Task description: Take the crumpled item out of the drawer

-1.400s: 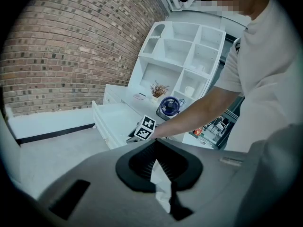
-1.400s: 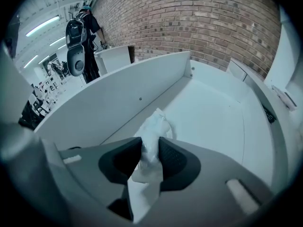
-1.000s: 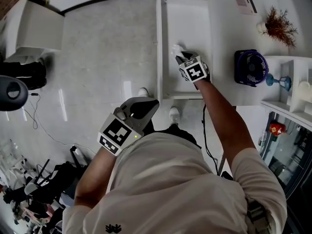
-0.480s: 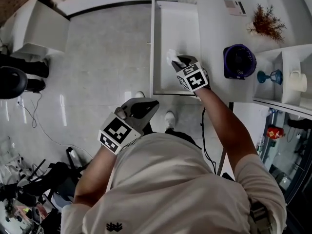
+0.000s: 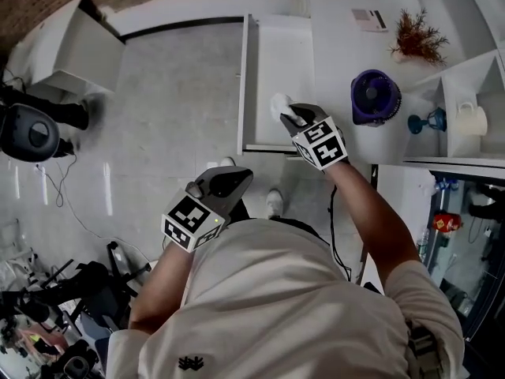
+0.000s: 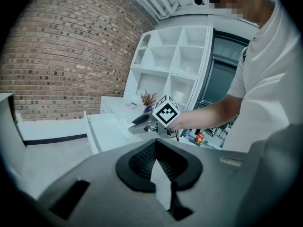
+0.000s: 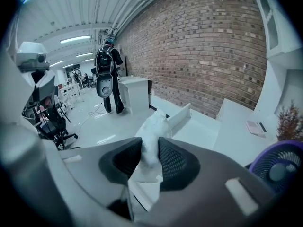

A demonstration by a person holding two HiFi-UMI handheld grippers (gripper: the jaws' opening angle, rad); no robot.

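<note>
A white crumpled item (image 5: pixel 278 103) hangs over the open white drawer (image 5: pixel 243 85), close to its front right corner. My right gripper (image 5: pixel 288 114) is shut on it. In the right gripper view the crumpled item (image 7: pixel 152 124) is pinched between both dark pads and sticks out past the right gripper (image 7: pixel 150 144), with the drawer (image 7: pixel 182 117) beyond. My left gripper (image 5: pixel 235 177) is held low by my body, away from the drawer. Seen in its own view, the left gripper (image 6: pixel 155 143) has its pads together with nothing between them.
A purple fan (image 5: pixel 375 95), a dried plant (image 5: pixel 414 36) and a booklet (image 5: pixel 369 18) sit on the counter right of the drawer. White shelves hold a mug (image 5: pixel 473 118) and a blue glass (image 5: pixel 426 121). A white cabinet (image 5: pixel 79 46) stands far left. A person with a backpack (image 7: pixel 106 74) stands across the room.
My right gripper has kept its hold on the crumpled item and drawn it back toward the drawer's front edge. The left gripper has stayed by my body.
</note>
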